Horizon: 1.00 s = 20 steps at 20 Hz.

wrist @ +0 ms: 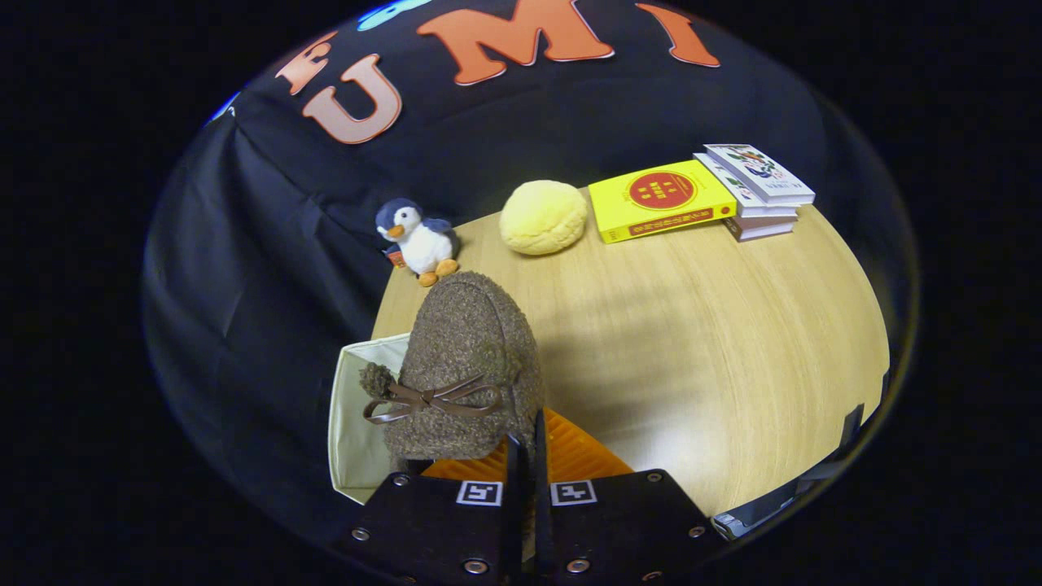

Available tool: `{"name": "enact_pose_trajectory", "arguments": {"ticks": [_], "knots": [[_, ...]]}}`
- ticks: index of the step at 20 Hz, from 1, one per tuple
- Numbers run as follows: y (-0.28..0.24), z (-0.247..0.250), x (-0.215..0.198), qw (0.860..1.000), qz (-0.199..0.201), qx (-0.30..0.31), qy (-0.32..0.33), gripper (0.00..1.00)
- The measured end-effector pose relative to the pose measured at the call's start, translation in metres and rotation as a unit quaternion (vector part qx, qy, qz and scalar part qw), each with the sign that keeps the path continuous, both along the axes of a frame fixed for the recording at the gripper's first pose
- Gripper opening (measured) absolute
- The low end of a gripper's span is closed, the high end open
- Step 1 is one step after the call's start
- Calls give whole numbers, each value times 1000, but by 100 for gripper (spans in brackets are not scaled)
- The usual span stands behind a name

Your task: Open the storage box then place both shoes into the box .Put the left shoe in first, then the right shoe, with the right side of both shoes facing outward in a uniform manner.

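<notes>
A fuzzy brown shoe (468, 366) with a thin leather bow hangs toe-up in the hand-held gripper (527, 456), whose fingers are pressed nearly together on the shoe's rear rim; the heel itself is hidden behind them. The shoe hovers over the cream fabric storage box (352, 423), covering most of its opening, so the inside cannot be made out. An orange ribbed surface (570, 456) peeks out beside the shoe. Beyond the shoe on the wooden desk (716, 342) sit a plush penguin (419, 240), a yellow cushion (543, 216) and stacked books (708, 195).
</notes>
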State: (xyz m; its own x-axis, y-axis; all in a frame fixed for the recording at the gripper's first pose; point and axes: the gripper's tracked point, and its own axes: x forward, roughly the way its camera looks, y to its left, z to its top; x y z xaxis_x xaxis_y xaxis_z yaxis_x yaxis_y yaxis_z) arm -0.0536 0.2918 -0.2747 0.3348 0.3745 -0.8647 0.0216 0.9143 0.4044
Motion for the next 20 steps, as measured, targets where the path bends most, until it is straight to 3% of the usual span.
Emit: {"name": "enact_pose_trajectory", "arguments": {"ticks": [6, 17, 20], "knots": [[69, 17, 0, 999, 28, 21, 0, 7], [122, -27, -27, 997, 64, -13, 50, 8], [129, -25, -28, 996, 76, -17, 42, 17]]}}
